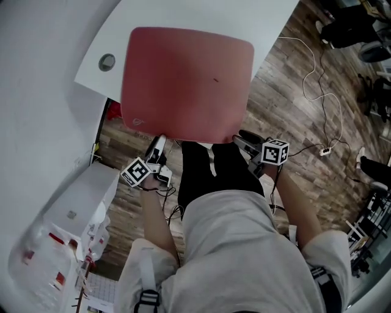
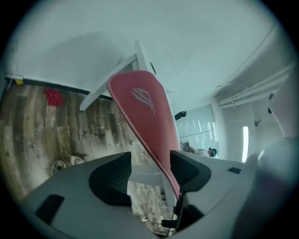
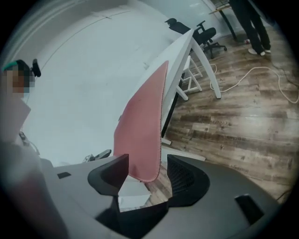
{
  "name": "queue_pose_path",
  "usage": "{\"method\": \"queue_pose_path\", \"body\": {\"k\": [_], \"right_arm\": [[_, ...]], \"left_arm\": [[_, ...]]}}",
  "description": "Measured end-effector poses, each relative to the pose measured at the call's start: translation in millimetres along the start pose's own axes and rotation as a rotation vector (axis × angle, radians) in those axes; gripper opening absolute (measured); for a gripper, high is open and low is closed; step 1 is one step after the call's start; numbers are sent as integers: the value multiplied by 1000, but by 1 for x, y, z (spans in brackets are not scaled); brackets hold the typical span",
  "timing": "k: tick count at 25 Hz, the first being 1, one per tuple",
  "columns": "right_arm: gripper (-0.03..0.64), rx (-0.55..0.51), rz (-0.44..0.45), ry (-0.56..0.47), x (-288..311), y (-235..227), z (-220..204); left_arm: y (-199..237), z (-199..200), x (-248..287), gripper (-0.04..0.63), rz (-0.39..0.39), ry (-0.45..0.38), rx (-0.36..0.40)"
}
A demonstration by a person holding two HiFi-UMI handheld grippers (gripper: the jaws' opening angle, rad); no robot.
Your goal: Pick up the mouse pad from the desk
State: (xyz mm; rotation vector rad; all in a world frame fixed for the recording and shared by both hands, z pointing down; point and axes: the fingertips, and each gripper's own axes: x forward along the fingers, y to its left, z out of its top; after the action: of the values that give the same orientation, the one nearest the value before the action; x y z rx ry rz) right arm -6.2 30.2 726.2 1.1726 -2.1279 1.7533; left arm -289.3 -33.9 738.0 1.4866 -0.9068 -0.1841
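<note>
A red mouse pad [image 1: 186, 82] lies on the white desk [image 1: 183, 15], and its near edge reaches past the desk's front edge. My left gripper [image 1: 160, 145] is at the pad's near left corner and my right gripper [image 1: 240, 140] at its near right corner. In the left gripper view the pad [image 2: 145, 112] runs edge-on between the wide jaws of the left gripper [image 2: 149, 164] and rests against the right-hand one. In the right gripper view the pad's corner [image 3: 140, 135] hangs between the spread jaws of the right gripper [image 3: 147, 169], apart from the right-hand one. Both grippers are open.
A round cable hole [image 1: 107, 61] sits in the desk left of the pad. White storage boxes [image 1: 73, 214] stand on the floor at the left. A white cable and power strip [image 1: 325, 150] lie on the wooden floor at the right, with office chairs [image 1: 354, 30] beyond. The desk's legs [image 3: 205, 74] show.
</note>
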Motion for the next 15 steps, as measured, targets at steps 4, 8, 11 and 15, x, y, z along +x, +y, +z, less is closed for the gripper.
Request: {"method": "queue_pose_path", "body": {"k": [4,8,11,15], "right_arm": [[256,122,43,-86,3,-7,7],[258,159,111,-138,6,0,16],[256,133,109,-140,10,7,19],[111,102,-8,-145,3,-10,15]], "left_arm": [[-10,-5,14,265,-161,39,-146],[-10,0,17,268,-206,31,-186],[-16,7,18,267,-214,38,-167],[-15,12,14,222,-134,109,-30]]}}
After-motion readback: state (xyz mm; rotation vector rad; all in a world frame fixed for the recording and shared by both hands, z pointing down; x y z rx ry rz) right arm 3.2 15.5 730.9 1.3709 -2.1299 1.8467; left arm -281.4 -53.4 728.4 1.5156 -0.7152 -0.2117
